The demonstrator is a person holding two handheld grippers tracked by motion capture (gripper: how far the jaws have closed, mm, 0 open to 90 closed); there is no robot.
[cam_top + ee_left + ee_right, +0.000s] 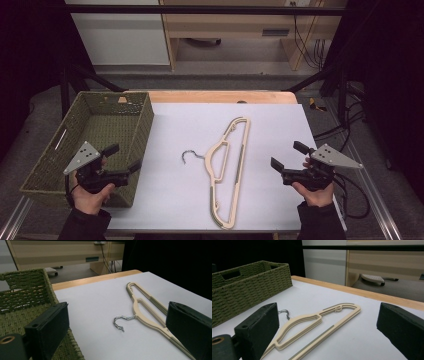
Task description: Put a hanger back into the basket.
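Observation:
A cream plastic hanger (227, 170) with a metal hook (189, 155) lies flat on the white table sheet, its hook pointing left toward the basket. From the left gripper view the hanger (147, 311) and its hook (119, 322) lie ahead between the jaws. In the right gripper view the hanger (312, 325) lies just ahead. My left gripper (123, 159) stands open over the right wall of the green woven basket (102, 117), holding nothing. To the hanger's right my right gripper (289, 155) hovers open and empty.
The green basket (22, 297) holds nothing visible and stands at the table's left; its side wall (242, 290) rises beyond the hanger. A wooden table edge (220, 96) runs along the back. Cables (345, 195) trail off the right side.

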